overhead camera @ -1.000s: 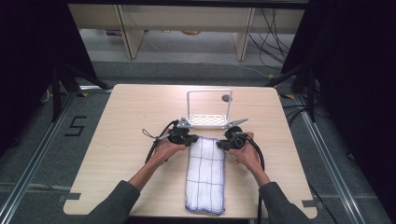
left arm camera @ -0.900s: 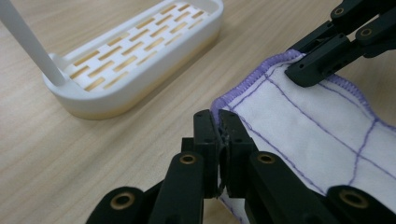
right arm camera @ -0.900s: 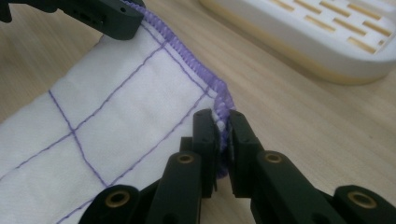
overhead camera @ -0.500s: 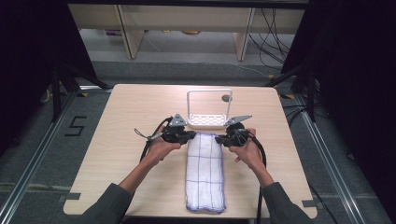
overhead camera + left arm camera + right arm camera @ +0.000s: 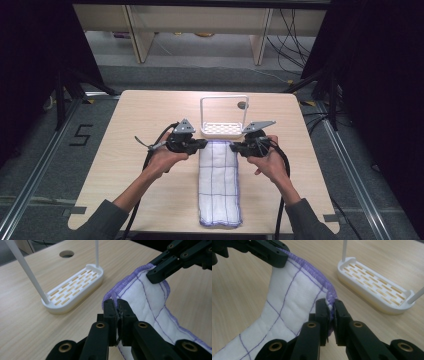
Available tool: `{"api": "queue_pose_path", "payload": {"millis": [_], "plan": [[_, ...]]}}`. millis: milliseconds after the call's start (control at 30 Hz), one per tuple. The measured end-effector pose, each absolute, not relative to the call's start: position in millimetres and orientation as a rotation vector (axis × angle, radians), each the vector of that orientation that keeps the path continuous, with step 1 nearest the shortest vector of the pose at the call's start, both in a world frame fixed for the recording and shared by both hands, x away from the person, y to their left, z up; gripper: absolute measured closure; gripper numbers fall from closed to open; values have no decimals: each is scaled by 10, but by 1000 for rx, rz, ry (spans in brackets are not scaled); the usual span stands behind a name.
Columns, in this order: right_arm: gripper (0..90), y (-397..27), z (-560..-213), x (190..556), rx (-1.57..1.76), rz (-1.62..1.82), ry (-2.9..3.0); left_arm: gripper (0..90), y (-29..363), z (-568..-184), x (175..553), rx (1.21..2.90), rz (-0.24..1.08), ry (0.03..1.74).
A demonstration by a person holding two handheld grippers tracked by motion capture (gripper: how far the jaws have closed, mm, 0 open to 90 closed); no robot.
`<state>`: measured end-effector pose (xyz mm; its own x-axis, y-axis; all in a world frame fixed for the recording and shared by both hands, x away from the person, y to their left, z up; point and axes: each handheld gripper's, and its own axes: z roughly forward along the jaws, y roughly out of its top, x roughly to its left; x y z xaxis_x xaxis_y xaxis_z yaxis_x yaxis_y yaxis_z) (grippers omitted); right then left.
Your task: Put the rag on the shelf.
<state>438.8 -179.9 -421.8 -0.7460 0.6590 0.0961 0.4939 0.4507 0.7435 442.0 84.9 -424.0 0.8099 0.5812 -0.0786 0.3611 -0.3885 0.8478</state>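
Note:
A white quilted cloth [image 5: 218, 185] with a purple stitched edge lies lengthwise on the table, its far end lifted. My left gripper [image 5: 204, 143] is shut on the cloth's far left corner [image 5: 115, 293]; my right gripper [image 5: 234, 147] is shut on the far right corner [image 5: 331, 300]. Both pinch the purple hem a little above the tabletop. In the left gripper view my left gripper [image 5: 116, 302] sits low in the middle, and the right gripper's black jaws [image 5: 160, 272] hold the cloth [image 5: 150, 302] at upper right. In the right gripper view my right gripper [image 5: 329, 303] grips the cloth [image 5: 292, 305].
A white slotted rack [image 5: 222, 129] with a thin upright wire frame stands just beyond the cloth's far end, seen close as the rack [image 5: 72, 288] and the rack [image 5: 374, 287]. A round hole [image 5: 242, 105] is in the tabletop behind it. The wooden table [image 5: 125, 150] has bare room left and right.
Both hands have risen and moved slightly toward the rack, lifting the cloth's far end off the table. The jaws have stayed shut on the corners.

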Motion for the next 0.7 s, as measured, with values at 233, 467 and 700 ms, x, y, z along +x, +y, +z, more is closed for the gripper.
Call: {"api": "queue_pose_path", "payload": {"millis": [233,467,700], "plan": [[845,-1862,-3906,4229,904,1219,2471,860,857,-3856,4263,1982,270,643],[846,-1874,-3507,4148,839,1240,2413,860,815,-3438,4182,2001,330,606],[846,-1888,-3156,4286,848,1256,2360,859,817,-3117,4369,1980,383,638]]}}
